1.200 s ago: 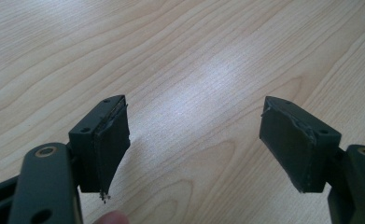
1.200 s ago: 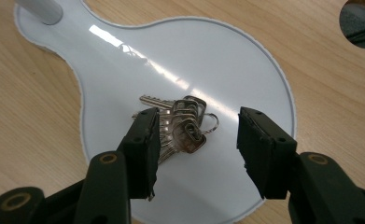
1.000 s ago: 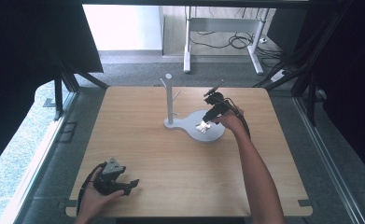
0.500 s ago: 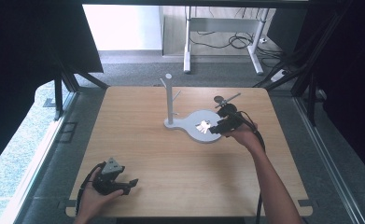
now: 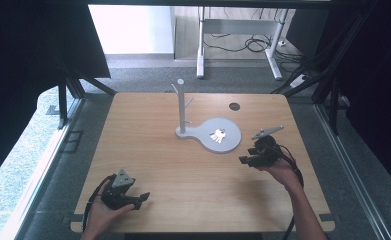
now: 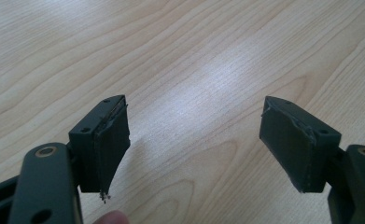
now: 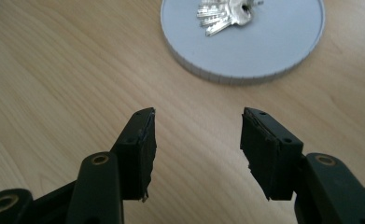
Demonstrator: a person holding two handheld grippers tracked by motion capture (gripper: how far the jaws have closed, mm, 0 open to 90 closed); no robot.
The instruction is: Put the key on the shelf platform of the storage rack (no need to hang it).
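My right gripper (image 5: 247,161) has drawn back near-right off the grey dish (image 5: 231,143), jaws still widening, empty; keys (image 5: 217,135) lie there. Left gripper (image 5: 139,198) rests open.

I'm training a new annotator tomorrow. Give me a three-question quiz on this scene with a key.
1. True or false: the keys lie on the round tray of the stand.
2. What is between the jaws of the right gripper?
A. the keys
B. nothing
C. the tray rim
3. Fill in: the left gripper sits near the table's ____ edge.

Key:
1. True; the bunch rests on the grey tray, not hung on a peg.
2. B; its jaws stand open over bare wood, short of the tray, and have just been opening.
3. Near; it is close to the front left corner, jaws open.
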